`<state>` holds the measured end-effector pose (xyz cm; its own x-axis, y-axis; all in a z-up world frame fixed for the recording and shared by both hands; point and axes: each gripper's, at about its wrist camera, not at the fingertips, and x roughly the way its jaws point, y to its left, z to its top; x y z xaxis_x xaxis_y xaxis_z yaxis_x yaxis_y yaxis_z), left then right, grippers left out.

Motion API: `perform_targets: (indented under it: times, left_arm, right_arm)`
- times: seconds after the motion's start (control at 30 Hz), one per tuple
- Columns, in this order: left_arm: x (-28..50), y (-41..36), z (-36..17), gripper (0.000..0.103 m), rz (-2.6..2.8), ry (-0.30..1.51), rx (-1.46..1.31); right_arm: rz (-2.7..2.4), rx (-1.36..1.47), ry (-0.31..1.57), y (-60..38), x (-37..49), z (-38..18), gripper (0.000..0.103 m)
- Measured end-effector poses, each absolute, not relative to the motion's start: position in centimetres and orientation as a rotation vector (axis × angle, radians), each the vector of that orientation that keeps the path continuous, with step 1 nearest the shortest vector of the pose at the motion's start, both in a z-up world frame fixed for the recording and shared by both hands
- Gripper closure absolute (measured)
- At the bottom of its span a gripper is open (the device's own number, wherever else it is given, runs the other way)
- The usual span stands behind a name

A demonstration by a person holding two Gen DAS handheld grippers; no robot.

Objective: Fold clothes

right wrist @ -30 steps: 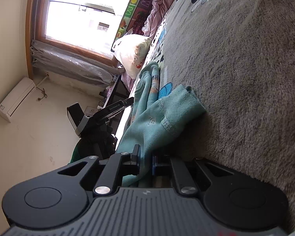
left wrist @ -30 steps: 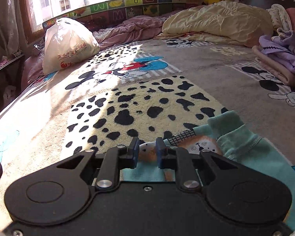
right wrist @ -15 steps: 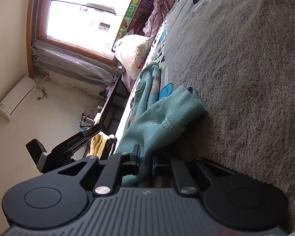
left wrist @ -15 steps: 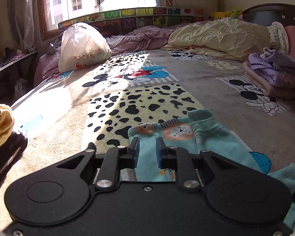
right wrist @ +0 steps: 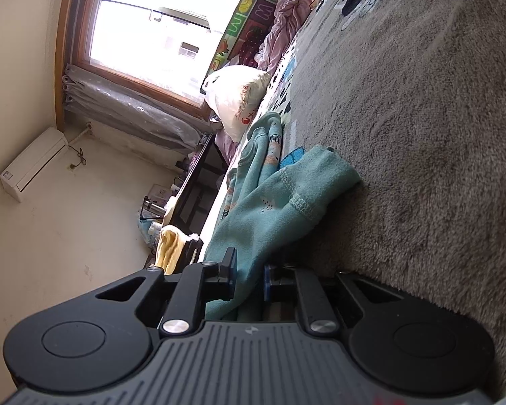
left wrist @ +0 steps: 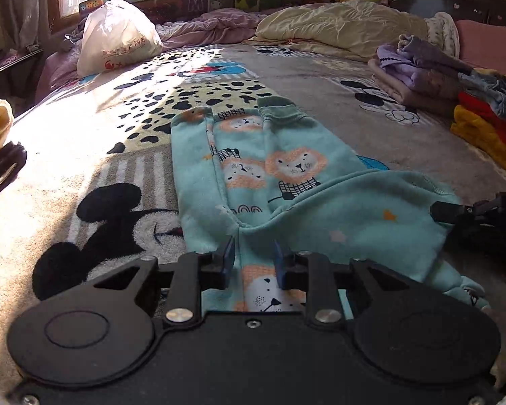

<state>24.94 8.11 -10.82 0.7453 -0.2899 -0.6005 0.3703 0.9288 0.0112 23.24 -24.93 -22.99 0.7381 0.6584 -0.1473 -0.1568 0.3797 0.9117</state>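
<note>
From the left wrist, the left gripper (left wrist: pixel 251 258) hovers with jaws spread, nothing pinched; the teal lion-print garment (left wrist: pixel 270 168) stretches flat ahead of them on the blanket (left wrist: pixel 101 155), laid long for folding, I judge. Right of the jaws sits a stack of folded clothes (left wrist: pixel 482 114).

From the right wrist, the right gripper (right wrist: pixel 249 275) has jaws closed on the garment's edge (lifting it slightly), cloth rising ahead toward a white bag (right wrist: pixel 239 91).

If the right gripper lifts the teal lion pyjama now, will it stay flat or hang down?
The teal pyjama will probably hang and sag: it already droops in soft folds from the right gripper. It looks like light fleece, so likely easy to lift. On the plush blanket it may drag rather than slide.
</note>
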Motion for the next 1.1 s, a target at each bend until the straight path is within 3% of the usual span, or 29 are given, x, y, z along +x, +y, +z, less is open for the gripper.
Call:
perform_targets:
  times: [0.17, 0.43, 0.53, 0.63, 0.77, 0.83, 1.1]
  left_arm:
    - [19.5, 12.8, -8.3, 0.075, -0.293, 0.506, 0.017]
    - [15.2, 13.9, -10.5, 0.075, -0.299, 0.358, -0.147]
    - [17.2, 11.0, -13.1, 0.076, -0.355, 0.502, -0.015]
    - [16.3, 8.4, -15.6, 0.074, -0.424, 0.523, 0.237]
    - [14.9, 10.1, -13.5, 0.071, -0.464, 0.459, 0.156]
    - [13.9, 10.6, -13.5, 0.056, -0.483, 0.454, 0.199]
    - [12.3, 10.5, -15.0, 0.055, -0.467, 0.415, 0.368]
  right_arm:
    - [0.576, 1.082, 0.524, -25.3, 23.2, -23.0, 0.082]
    - [0.534, 1.061, 0.535, -25.2, 23.0, -22.5, 0.082]
    - [0.494, 1.042, 0.550, -25.0, 22.7, -22.1, 0.082]
    - [0.453, 1.062, 0.566, -25.2, 22.3, -22.0, 0.083]
    - [0.421, 1.104, 0.570, -25.6, 21.7, -22.3, 0.083]
    - [0.392, 1.153, 0.560, -25.9, 21.3, -22.5, 0.083]
    - [0.255, 1.259, 0.553, -24.8, 22.0, -22.7, 0.081]
